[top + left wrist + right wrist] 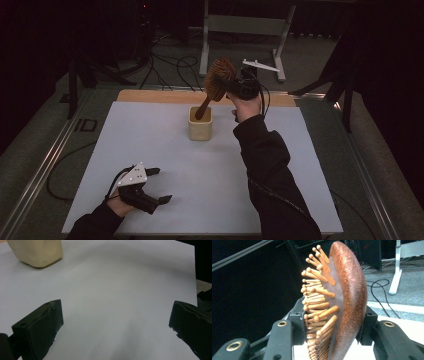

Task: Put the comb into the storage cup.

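While our left gripper (159,186) rests low on the white table (300,165) at the near left, jaws spread wide on nothing, we judge the job half done. Farther along, the cream cup (200,127) stands mid-table with the hairbrush (218,80) handle tip inside its mouth, head tilted up above it. Our right gripper (232,86), arm stretched forward and raised, is clamped across the brush head; either lowering or lifting remains.

Wooden brush (218,80), oval head with round-tipped wooden pins, held tilted above the tabletop (150,150); its handle end dips into the cream square cup (200,127) standing upright near the far middle.
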The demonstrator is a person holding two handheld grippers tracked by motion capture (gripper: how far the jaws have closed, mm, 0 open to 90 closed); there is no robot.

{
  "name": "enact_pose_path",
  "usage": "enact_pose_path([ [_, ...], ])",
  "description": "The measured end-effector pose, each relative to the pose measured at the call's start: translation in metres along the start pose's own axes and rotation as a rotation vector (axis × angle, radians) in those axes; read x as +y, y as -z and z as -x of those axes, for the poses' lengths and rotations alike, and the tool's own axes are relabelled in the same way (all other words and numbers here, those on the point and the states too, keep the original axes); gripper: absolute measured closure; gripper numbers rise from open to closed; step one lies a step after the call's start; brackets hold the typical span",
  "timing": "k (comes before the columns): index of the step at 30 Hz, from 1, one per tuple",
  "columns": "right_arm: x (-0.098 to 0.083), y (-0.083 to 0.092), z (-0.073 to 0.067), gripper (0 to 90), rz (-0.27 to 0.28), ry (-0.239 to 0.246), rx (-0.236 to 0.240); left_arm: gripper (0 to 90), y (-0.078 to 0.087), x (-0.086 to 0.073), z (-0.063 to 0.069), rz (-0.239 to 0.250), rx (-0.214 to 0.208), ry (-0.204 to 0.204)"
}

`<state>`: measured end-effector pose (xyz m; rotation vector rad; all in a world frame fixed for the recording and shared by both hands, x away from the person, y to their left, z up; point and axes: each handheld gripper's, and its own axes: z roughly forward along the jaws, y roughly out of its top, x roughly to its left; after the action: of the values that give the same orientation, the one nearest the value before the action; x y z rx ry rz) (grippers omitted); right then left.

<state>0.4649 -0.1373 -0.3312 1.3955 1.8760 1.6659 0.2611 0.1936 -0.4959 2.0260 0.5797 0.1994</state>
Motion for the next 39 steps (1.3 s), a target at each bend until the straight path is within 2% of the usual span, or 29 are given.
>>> enact_pose_path([
  [11,-0.020,-0.018,0.004,52.4,-0.054,-0.021,-0.004,0.1,0.000,0.000,0.000,0.004,0.000,0.006],
  [24,-0.037,-0.029,0.011,52.3,-0.079,-0.049,0.001,0.1,0.000,0.000,0.000,0.004,-0.008,0.004],
  [39,-0.049,-0.038,0.015,51.5,-0.116,-0.068,0.002,0.1,0.000,-0.001,0.000,0.003,-0.013,0.007],
])
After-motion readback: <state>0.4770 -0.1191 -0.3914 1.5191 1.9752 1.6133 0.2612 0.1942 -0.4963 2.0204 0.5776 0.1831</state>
